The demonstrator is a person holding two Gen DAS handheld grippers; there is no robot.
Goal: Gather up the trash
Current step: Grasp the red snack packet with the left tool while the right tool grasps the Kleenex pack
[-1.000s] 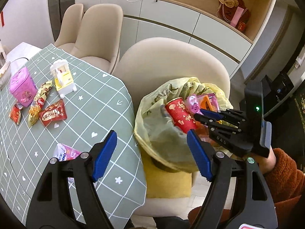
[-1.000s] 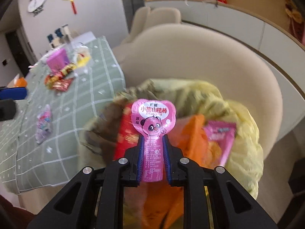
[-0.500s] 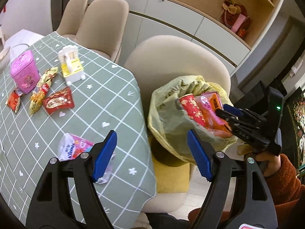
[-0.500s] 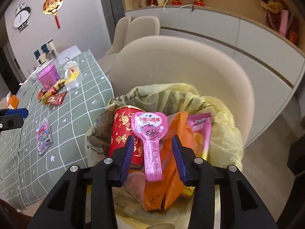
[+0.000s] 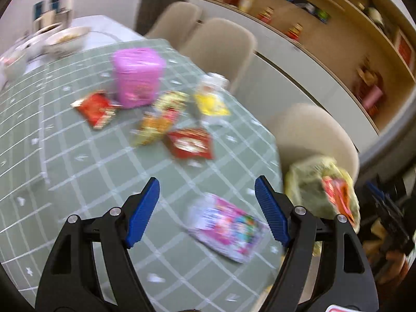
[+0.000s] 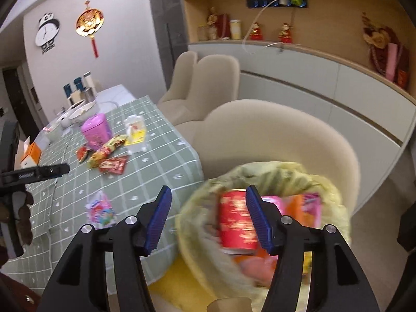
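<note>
Pink wrapper (image 6: 273, 201) dropped, below opening fingers (image 6: 256, 219)

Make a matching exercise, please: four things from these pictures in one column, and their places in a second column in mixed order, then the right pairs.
Things:
1. red can
2. pink tin
3. panda clock
4. pink and white wrapper

Places:
A. on the wall
B. near the table's edge, in front of the left gripper
C. inside the yellow trash bag
D. standing farther back on the green tablecloth, beside the snack packets

Pairs: 1-C, 2-D, 3-A, 4-B
</note>
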